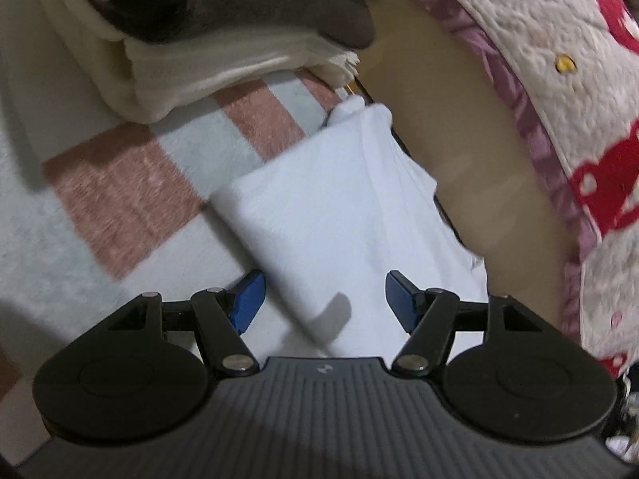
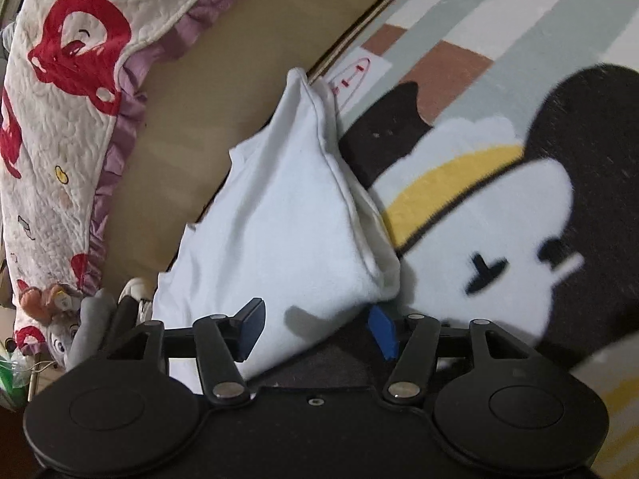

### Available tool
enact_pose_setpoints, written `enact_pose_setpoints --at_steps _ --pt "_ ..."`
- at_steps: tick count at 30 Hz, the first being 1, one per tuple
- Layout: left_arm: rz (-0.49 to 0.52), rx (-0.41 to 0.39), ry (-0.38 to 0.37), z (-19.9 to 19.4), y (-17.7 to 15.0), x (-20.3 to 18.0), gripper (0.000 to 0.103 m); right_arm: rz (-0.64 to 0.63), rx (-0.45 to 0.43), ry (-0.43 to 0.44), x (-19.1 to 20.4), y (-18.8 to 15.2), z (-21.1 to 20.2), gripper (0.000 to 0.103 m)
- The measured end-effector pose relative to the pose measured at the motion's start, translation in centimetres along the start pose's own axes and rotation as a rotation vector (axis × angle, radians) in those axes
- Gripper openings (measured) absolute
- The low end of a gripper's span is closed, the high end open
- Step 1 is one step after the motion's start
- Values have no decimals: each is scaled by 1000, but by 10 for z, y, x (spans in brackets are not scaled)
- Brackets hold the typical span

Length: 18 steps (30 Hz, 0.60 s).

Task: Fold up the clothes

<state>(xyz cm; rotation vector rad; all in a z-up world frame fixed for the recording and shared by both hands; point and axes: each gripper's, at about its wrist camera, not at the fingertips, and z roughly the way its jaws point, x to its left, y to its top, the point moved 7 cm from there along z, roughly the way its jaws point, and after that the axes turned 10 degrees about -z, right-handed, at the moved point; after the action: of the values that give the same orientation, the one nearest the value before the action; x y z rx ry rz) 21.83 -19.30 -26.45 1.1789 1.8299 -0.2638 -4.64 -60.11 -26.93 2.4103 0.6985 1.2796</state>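
A folded white garment (image 1: 335,207) lies on a striped rug (image 1: 120,183), next to a beige board. In the left wrist view its near corner reaches between the blue pads (image 1: 249,299) of my left gripper (image 1: 325,299), which is open, and neither pad presses on the cloth. The right wrist view shows the same white garment (image 2: 279,219), with its near corner between the fingers of my right gripper (image 2: 317,329). That gripper is open too, with its pads (image 2: 383,331) standing at the cloth's edges without clamping it.
A stack of folded clothes (image 1: 223,12), cream and dark grey, sits on the rug beyond the garment. A quilt with red prints (image 1: 579,80) hangs over the beige board (image 1: 439,119). The rug (image 2: 499,219) has a cartoon face. A plush toy (image 2: 80,319) lies at lower left.
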Motion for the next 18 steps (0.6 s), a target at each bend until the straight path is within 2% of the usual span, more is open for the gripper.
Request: enact_pose_setpoints --at_steps 2,3,5,6,7,8,10,11,13,15,16,18 --pt "-28 -44 16 6 7 -2 63 -54 -42 -14 3 7 7 63" --pt "-31 -79 36 8 11 -2 63 -122 -51 -23 6 14 14 63" --pt "-17 -120 68 12 18 -4 50 -219 -57 -35 12 22 26 63" --pt "-1 -100 44 16 19 -8 15 -242 -62 -36 13 25 30 64" --pt "18 -77 13 19 20 -11 5 -207 -73 -22 12 24 30 63" --pt "50 -49 -35 21 19 -17 5 -185 -75 -15 10 23 29 58" --pt "149 -81 18 18 21 -24 4 -201 -41 -31 7 24 30 8" --pt "173 -93 27 16 22 -26 4 -204 -41 -37 6 26 28 7" --pt "186 -125 58 6 26 -25 4 -188 -119 -47 4 37 11 5" --pt "223 -133 100 3 25 -23 4 -244 -162 -98 9 43 -4 5" --pt "253 -131 133 5 23 -21 4 -278 -166 -121 12 43 -8 5" --pt "284 -105 203 12 17 -13 4 -278 -109 -160 6 38 1 5"
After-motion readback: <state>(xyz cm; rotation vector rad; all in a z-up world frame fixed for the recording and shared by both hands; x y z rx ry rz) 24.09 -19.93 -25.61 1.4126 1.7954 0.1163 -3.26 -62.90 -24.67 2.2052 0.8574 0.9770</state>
